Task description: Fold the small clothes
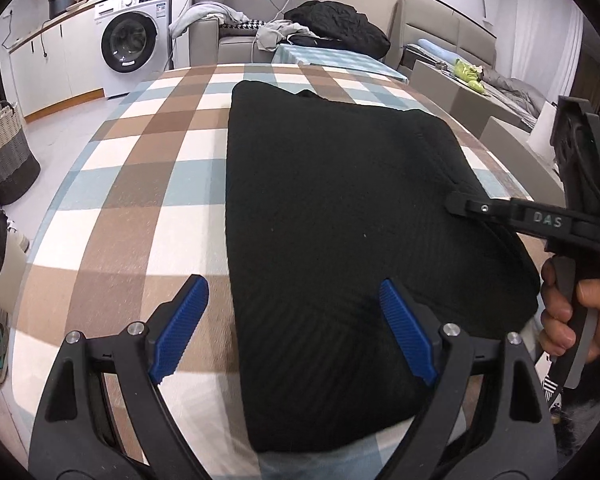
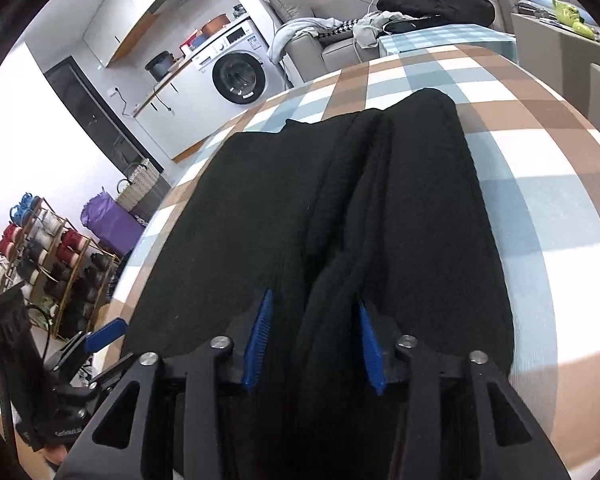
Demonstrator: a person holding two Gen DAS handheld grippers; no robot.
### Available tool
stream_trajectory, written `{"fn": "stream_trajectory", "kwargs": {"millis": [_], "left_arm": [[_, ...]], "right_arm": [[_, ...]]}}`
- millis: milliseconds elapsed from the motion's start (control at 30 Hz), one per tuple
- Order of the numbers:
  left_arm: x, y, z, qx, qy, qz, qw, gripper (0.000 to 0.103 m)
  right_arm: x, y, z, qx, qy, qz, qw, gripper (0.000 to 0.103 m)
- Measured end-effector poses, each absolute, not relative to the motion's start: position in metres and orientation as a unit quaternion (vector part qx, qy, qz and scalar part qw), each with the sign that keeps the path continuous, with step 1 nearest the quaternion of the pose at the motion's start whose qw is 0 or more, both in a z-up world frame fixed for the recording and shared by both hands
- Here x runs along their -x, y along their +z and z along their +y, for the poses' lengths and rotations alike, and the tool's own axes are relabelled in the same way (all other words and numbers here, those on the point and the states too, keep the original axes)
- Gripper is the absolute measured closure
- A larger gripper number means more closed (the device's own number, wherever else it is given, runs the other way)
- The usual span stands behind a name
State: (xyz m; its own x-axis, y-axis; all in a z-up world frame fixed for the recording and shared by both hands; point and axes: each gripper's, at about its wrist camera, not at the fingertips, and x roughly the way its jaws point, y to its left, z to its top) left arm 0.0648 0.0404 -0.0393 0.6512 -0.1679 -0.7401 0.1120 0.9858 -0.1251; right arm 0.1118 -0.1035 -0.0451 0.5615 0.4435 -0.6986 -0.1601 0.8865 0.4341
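Left wrist view shows the black knitted garment (image 1: 340, 208) lying partly folded on the checked-cloth worktop (image 1: 148, 184), left gripper (image 1: 292, 328) released, right gripper (image 2: 312, 344) loosely straddling a bunched fold, so final folds seemingly remain.

Matt black knit garment (image 1: 340, 208), ribbed.

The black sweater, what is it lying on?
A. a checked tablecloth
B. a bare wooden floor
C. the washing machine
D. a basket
A: the black sweater lies spread on the brown, blue and white checked tablecloth; the washing machine stands far behind it.
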Motion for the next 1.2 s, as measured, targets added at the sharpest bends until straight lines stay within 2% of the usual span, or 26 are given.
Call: {"fn": "stream_trajectory", "kwargs": {"millis": [67,100,300,433,567,667,833,867,967,1033,1067,1200], "left_arm": [[-0.066,-0.038,0.041,0.038,-0.081,0.41,0.908,0.017],[-0.065,-0.038,0.042,0.04,-0.083,0.408,0.908,0.017],[-0.058,-0.033,0.052,0.053,-0.083,0.398,0.912,0.017],[-0.06,-0.038,0.053,0.051,-0.079,0.405,0.91,0.017],[-0.063,-0.045,0.051,0.049,-0.081,0.415,0.905,0.017],[-0.063,-0.048,0.049,0.046,-0.081,0.418,0.904,0.017],[-0.061,-0.052,0.045,0.049,-0.09,0.425,0.899,0.017],[-0.06,-0.053,0.044,0.048,-0.091,0.425,0.899,0.017],[-0.06,-0.054,0.041,0.042,-0.094,0.426,0.899,0.017],[-0.059,-0.054,0.04,0.043,-0.095,0.427,0.898,0.017],[-0.058,-0.053,0.039,0.043,-0.095,0.426,0.899,0.017],[-0.054,-0.051,0.042,0.045,-0.091,0.422,0.901,0.017]], "right_arm": [[-0.116,-0.042,-0.099,-0.153,0.187,0.432,0.869,0.089],[-0.115,-0.038,-0.098,-0.146,0.188,0.426,0.873,0.091],[-0.081,0.015,-0.102,-0.099,0.177,0.326,0.923,0.093],[-0.09,-0.007,-0.129,-0.118,0.12,0.365,0.916,0.093],[-0.1,-0.035,-0.143,-0.153,0.112,0.419,0.888,0.086],[-0.096,-0.037,-0.146,-0.166,0.115,0.419,0.885,0.079],[-0.07,-0.037,-0.155,-0.193,0.158,0.418,0.874,0.075],[-0.064,-0.037,-0.153,-0.192,0.163,0.416,0.874,0.071],[-0.046,-0.043,-0.151,-0.182,0.18,0.402,0.879,0.07],[-0.044,-0.043,-0.151,-0.184,0.18,0.395,0.882,0.079],[-0.041,-0.038,-0.15,-0.19,0.192,0.385,0.882,0.091],[-0.029,-0.02,-0.146,-0.166,0.186,0.355,0.901,0.092]]}}
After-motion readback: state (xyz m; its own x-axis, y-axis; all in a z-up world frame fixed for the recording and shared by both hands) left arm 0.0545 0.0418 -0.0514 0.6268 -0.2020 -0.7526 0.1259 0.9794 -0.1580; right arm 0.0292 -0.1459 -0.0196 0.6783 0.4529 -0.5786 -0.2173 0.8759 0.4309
